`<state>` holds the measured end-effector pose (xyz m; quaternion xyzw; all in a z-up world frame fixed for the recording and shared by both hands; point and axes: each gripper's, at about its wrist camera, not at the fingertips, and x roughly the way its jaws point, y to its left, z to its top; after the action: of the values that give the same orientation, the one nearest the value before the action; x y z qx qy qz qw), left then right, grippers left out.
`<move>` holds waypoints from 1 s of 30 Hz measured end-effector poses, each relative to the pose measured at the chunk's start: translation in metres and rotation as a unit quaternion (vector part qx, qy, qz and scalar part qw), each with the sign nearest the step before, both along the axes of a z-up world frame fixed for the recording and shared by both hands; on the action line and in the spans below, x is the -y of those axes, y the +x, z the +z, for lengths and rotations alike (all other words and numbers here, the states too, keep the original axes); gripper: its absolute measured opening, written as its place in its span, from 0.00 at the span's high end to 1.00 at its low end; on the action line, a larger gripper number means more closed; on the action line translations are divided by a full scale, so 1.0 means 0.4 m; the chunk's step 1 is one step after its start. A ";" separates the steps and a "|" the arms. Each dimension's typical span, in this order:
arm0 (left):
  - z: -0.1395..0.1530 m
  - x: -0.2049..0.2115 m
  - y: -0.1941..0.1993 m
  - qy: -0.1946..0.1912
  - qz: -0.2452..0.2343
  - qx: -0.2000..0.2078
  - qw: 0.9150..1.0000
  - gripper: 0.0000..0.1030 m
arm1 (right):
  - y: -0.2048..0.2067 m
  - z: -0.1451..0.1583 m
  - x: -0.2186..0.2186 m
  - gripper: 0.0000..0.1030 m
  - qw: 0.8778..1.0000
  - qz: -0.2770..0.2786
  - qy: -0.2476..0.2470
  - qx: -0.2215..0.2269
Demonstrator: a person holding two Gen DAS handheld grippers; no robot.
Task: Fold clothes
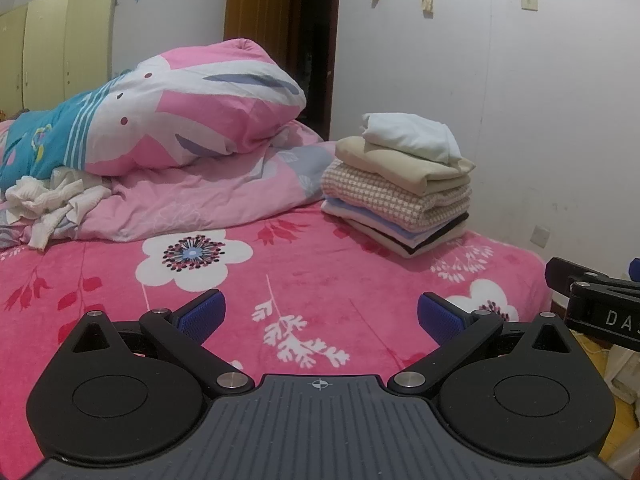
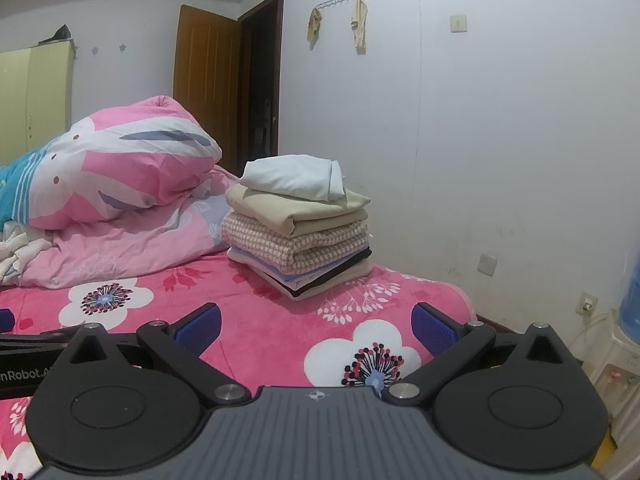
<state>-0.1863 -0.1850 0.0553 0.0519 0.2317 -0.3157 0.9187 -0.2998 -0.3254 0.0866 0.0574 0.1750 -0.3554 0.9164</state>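
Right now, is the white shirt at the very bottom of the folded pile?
No, the white shirt lies on top of the folded pile, above the beige and checked pieces.

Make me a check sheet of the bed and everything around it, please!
Surface: pink flowered bed blanket, bare in the middle.
Job's things: folded stack near the wall, white piece on top; crumpled white clothes unfolded, lying against the quilt's edge.
Clutter: rolled pink quilt at the back of the bed.
Grippers: left gripper and right gripper both open, holding nothing, above the blanket.
Cables: a cord from the wall socket by the water dispenser.
Surroundings: open door, yellow wardrobe, cloths on wall hooks.
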 end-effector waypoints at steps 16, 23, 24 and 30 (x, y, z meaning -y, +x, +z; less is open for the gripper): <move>-0.002 0.000 0.003 0.002 0.004 -0.001 1.000 0.00 | 0.005 -0.003 -0.007 0.00 1.000 0.003 -0.002 -0.003; -0.004 0.000 0.005 0.003 0.007 -0.002 1.000 0.00 | 0.008 -0.005 -0.007 0.00 1.000 0.003 0.000 -0.004; -0.004 0.000 0.005 0.003 0.007 -0.002 1.000 0.00 | 0.008 -0.005 -0.007 0.00 1.000 0.003 0.000 -0.004; -0.004 0.001 0.007 0.004 0.009 -0.002 1.000 0.00 | 0.009 -0.007 -0.009 0.00 1.000 0.004 0.000 -0.004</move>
<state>-0.1834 -0.1853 0.0538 0.0527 0.2351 -0.3063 0.9210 -0.2962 -0.3218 0.0839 0.0552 0.1789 -0.3517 0.9172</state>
